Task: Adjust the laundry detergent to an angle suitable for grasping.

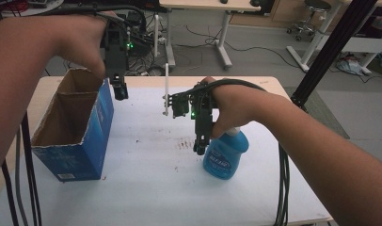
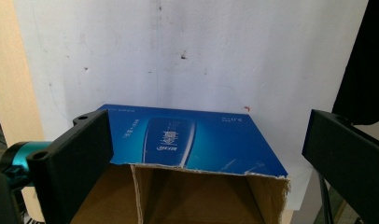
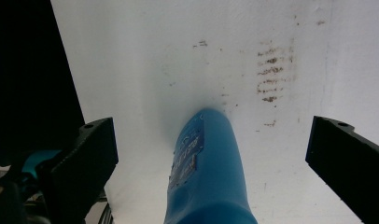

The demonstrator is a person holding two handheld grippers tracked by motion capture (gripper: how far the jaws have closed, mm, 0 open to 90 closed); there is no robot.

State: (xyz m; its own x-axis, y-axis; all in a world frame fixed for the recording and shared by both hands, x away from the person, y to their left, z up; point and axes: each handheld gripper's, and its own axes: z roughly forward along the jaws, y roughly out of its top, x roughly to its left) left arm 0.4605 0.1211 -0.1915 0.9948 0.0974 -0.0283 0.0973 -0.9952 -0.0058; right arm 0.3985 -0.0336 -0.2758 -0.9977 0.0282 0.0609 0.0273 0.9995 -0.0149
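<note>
Straddling smooth blue plastic bottle point(image 3: 208, 168), jaws apart.

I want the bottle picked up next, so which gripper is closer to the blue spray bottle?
Right. The right gripper hangs directly over the blue spray bottle, jaws open on either side of it. The left gripper is across the table, above the open blue cardboard box.

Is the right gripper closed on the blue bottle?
No, in the right gripper view the fingers stand wide apart on either side of the blue bottle, with clear gaps and no contact.
</note>
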